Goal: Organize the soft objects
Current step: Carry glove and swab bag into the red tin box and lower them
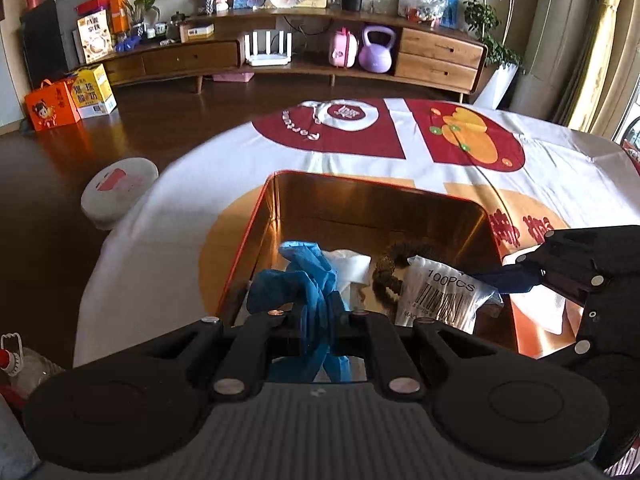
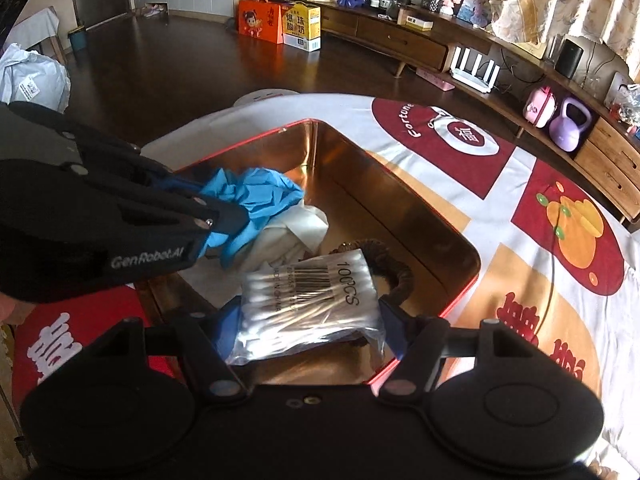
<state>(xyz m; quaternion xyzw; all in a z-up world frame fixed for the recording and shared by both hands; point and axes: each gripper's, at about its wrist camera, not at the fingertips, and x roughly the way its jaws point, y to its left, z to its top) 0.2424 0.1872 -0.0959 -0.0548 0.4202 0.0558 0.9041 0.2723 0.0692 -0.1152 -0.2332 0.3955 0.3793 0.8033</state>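
A gold tin box with a red rim (image 1: 280, 208) (image 2: 400, 200) stands on the table. My left gripper (image 1: 320, 320) (image 2: 236, 216) is shut on a crumpled blue glove (image 1: 308, 280) (image 2: 256, 196) and holds it over the box's near-left corner. My right gripper (image 2: 310, 320) (image 1: 516, 276) is open around a clear bag of cotton swabs (image 2: 316, 300) (image 1: 448, 296) that lies in the box, with a blue finger on each side of it. A white cloth (image 1: 348, 268) (image 2: 296, 232) and a brown scrunchie (image 1: 392, 268) (image 2: 400, 276) also lie in the box.
The round table has a white, red and orange cloth (image 1: 400, 160) (image 2: 520, 240). A white stool (image 1: 120, 192) stands by its far-left edge. A wooden TV cabinet (image 1: 320, 56) runs along the far wall. Gift boxes (image 1: 68, 100) stand on the dark floor.
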